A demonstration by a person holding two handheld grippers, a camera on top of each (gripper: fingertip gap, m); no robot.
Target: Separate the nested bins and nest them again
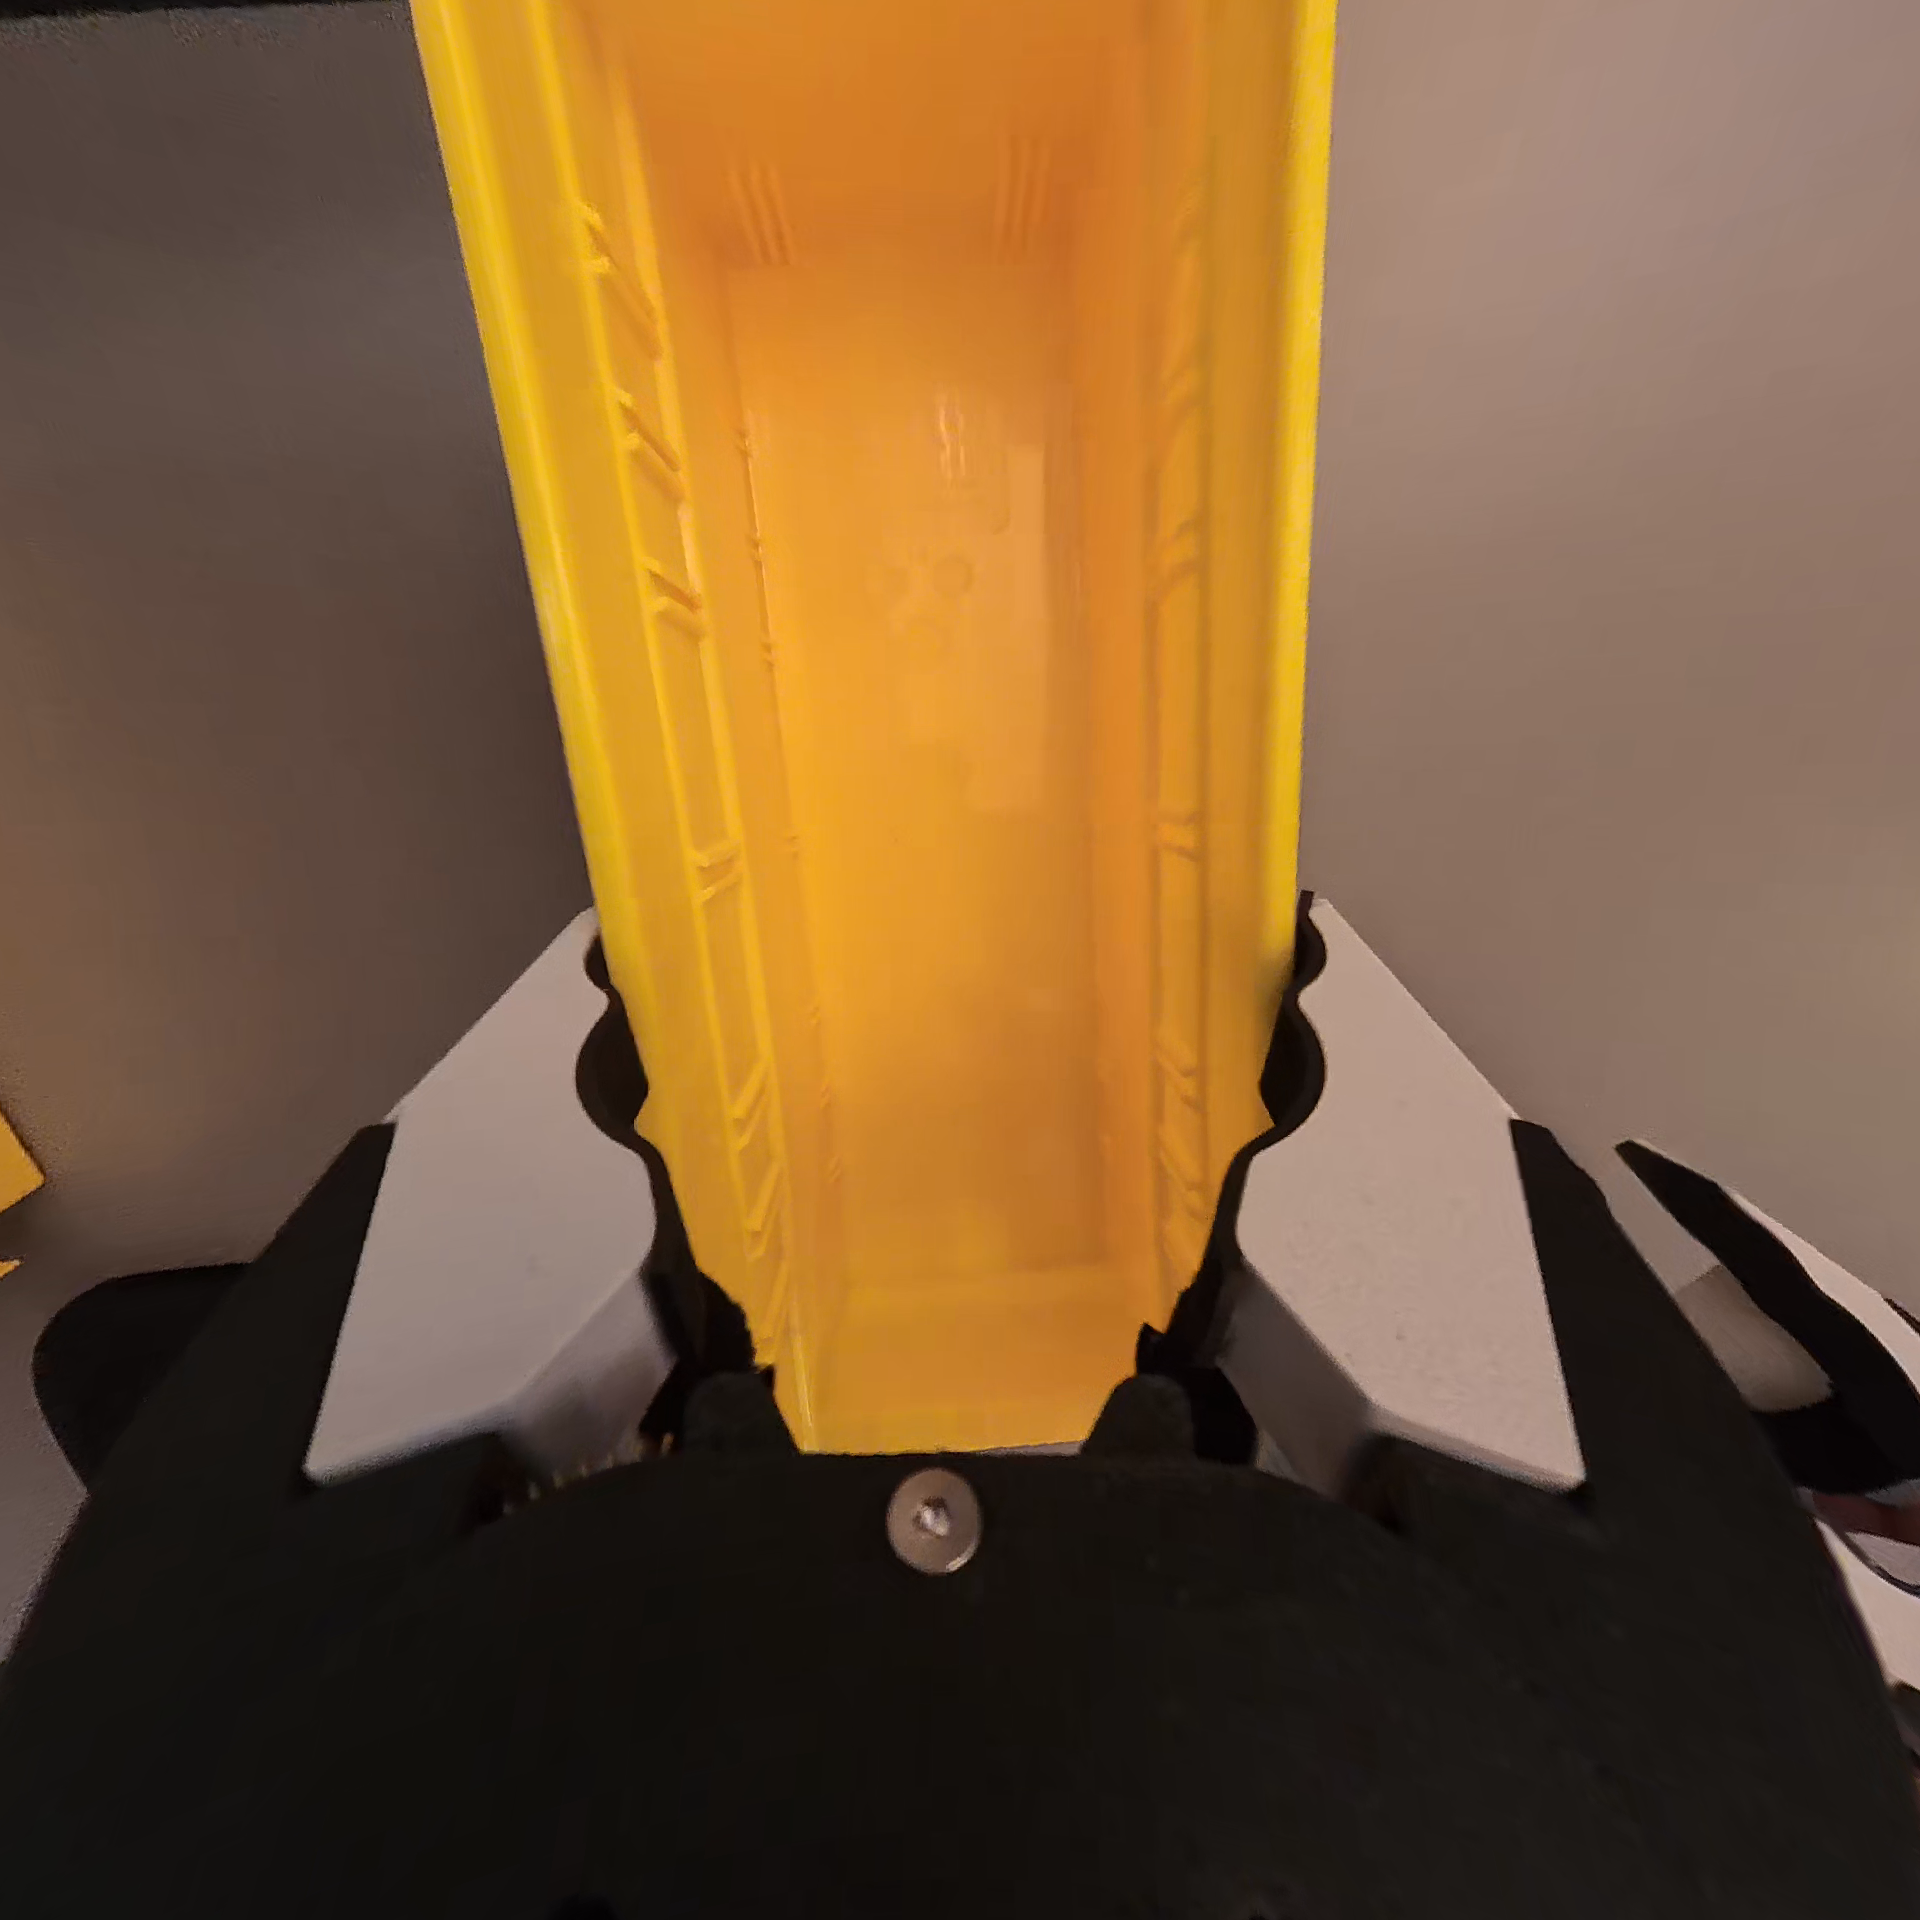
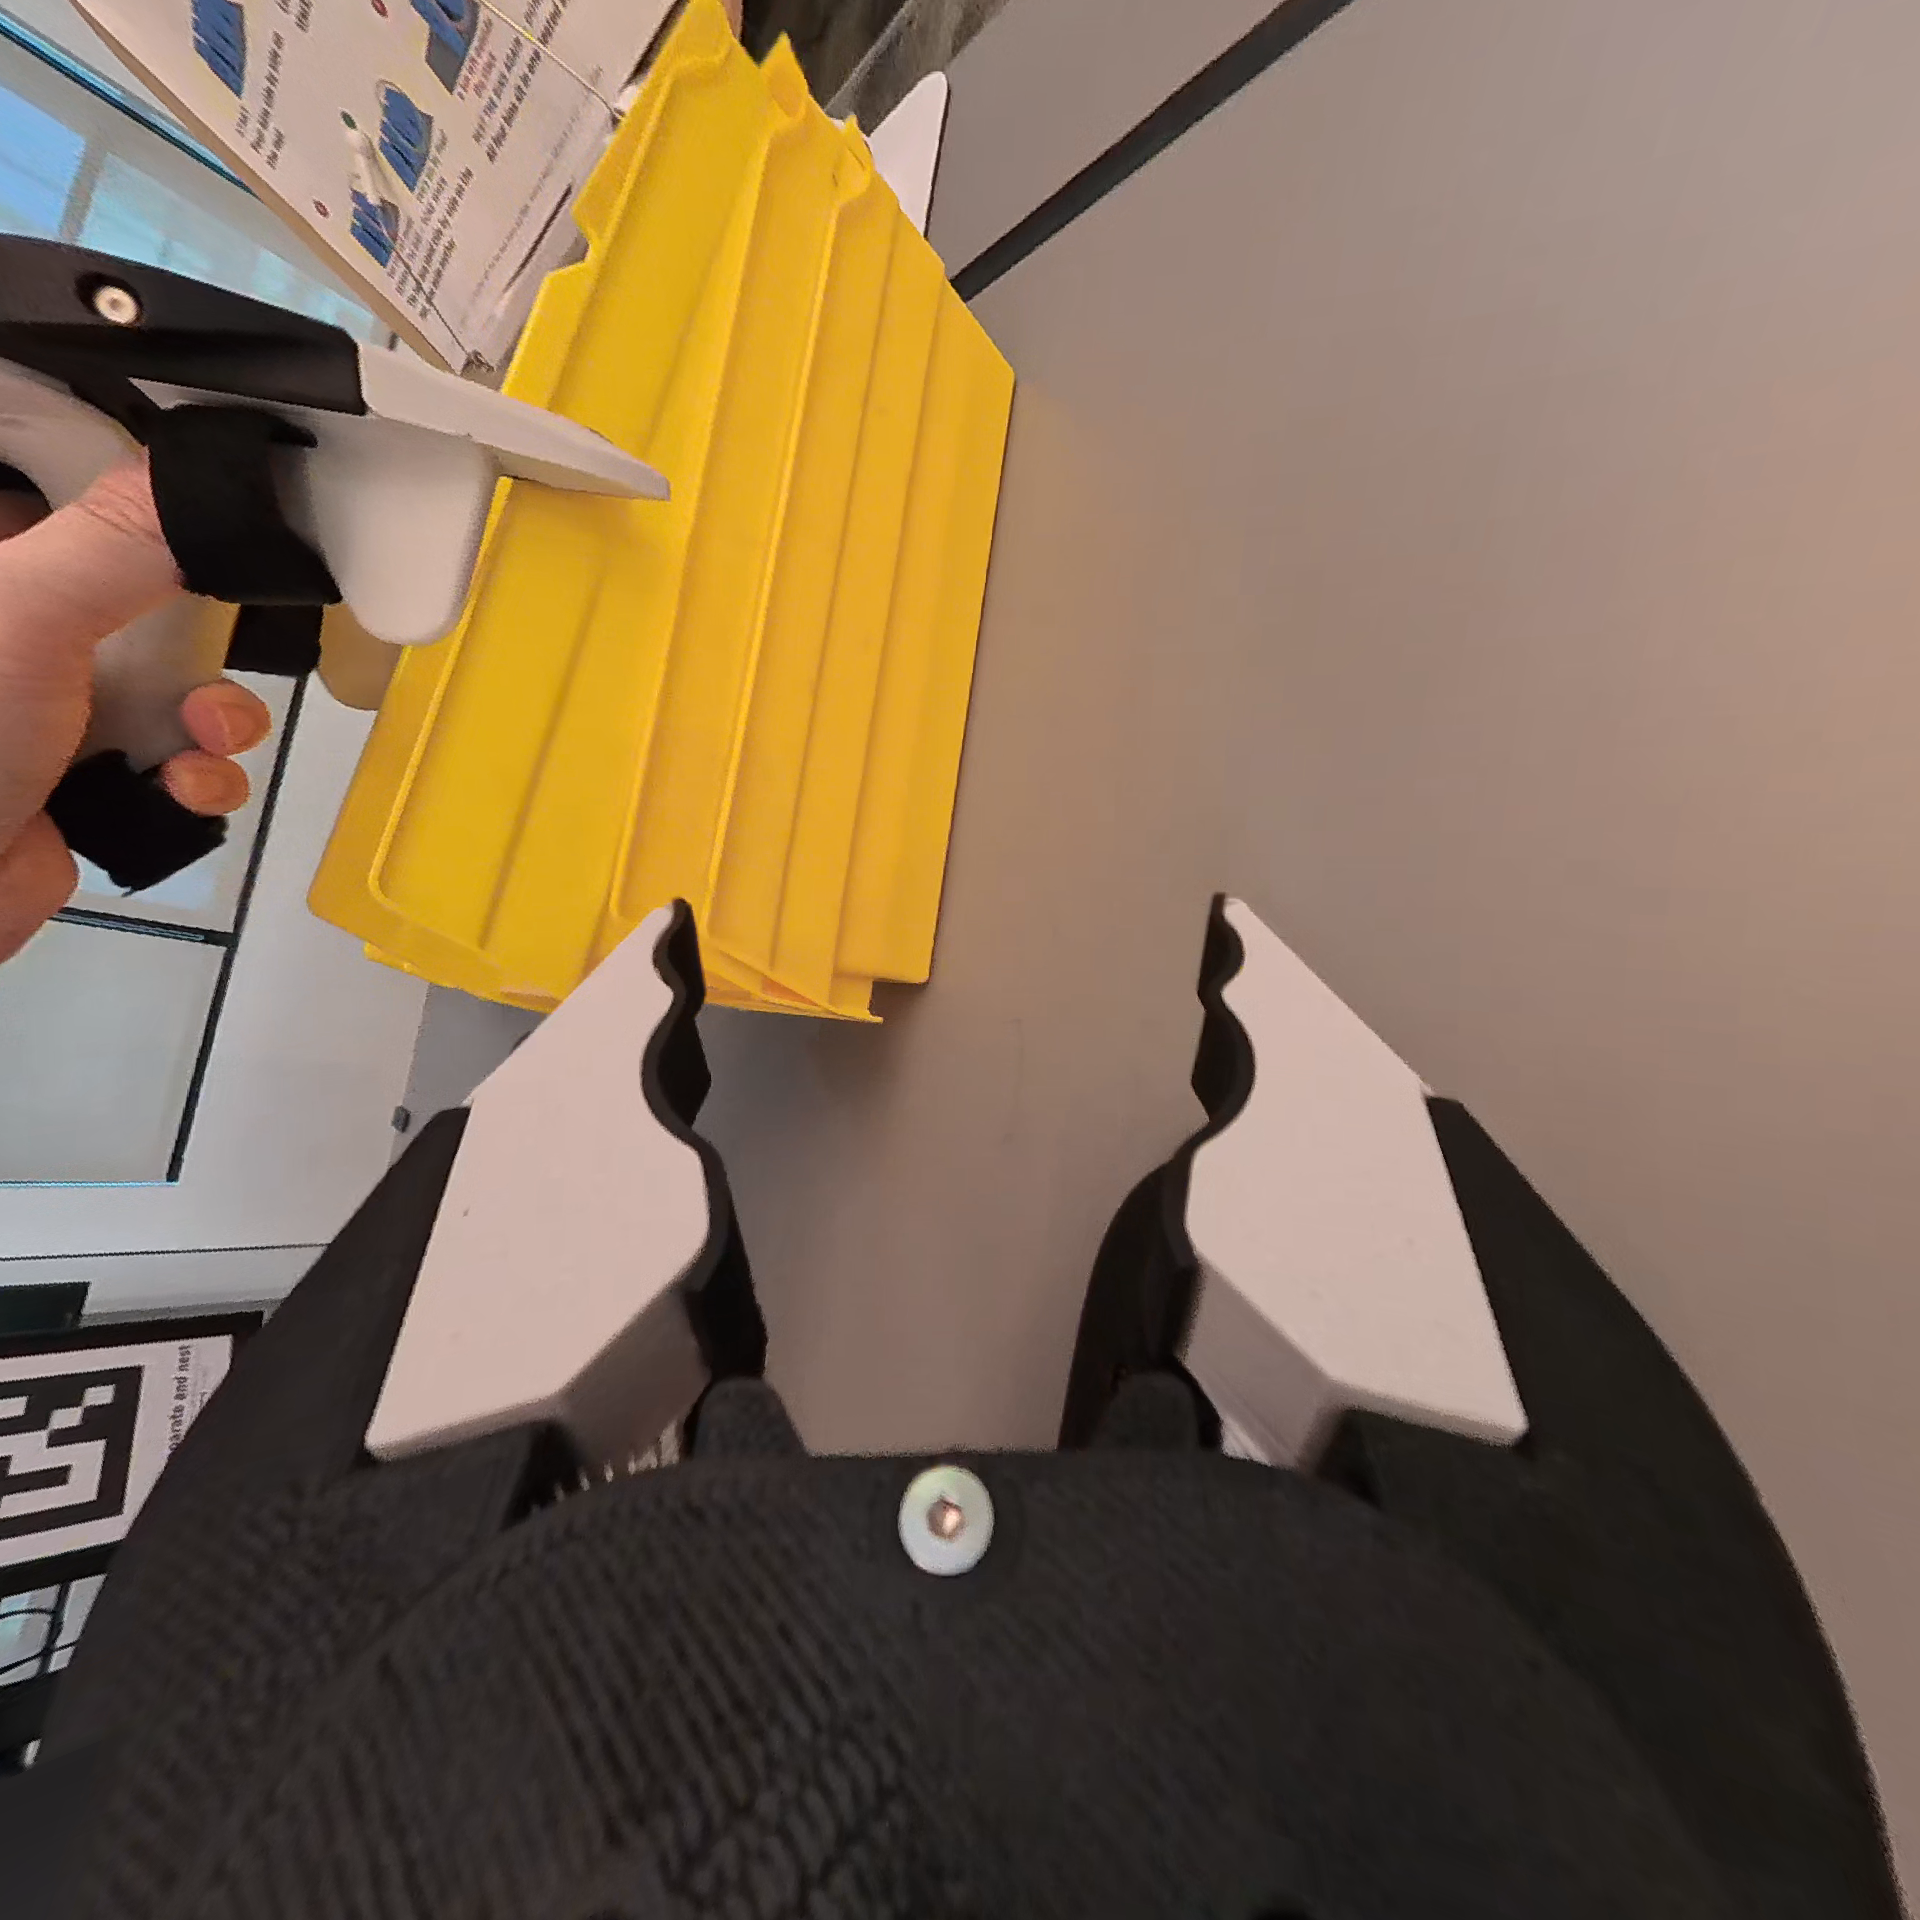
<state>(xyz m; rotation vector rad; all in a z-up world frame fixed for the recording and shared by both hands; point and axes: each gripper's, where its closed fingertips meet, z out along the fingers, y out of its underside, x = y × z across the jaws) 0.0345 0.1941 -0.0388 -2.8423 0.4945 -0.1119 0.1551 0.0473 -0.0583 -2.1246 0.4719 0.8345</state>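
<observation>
- The bins (image 2: 727,582) are bright yellow plastic, long and narrow, nested one inside another so their side walls step out in layers.
- In the right wrist view the outer walls show raised lengthwise ribs and a thin moulded border; the rims at the far end are notched.
- The stack lies against the grey desk (image 2: 1455,727), one long side on it.
- The left wrist view looks straight into the open top of the top bin (image 1: 935,727): smooth, glossy orange-yellow floor, slanted ribs along both inner walls, a thick rim on each side.
- The left gripper (image 1: 948,940) straddles that bin across its width; its fingers (image 1: 608,1049) are spread wide with the black pads against both outer rims, clamped on the bin.
- In the right wrist view a hand (image 2: 62,665) holds the left gripper at the stack's upper side.
- The right gripper (image 2: 951,935) is over bare desk just beside the stack's near end, its fingers (image 2: 1231,997) apart with nothing between them.
</observation>
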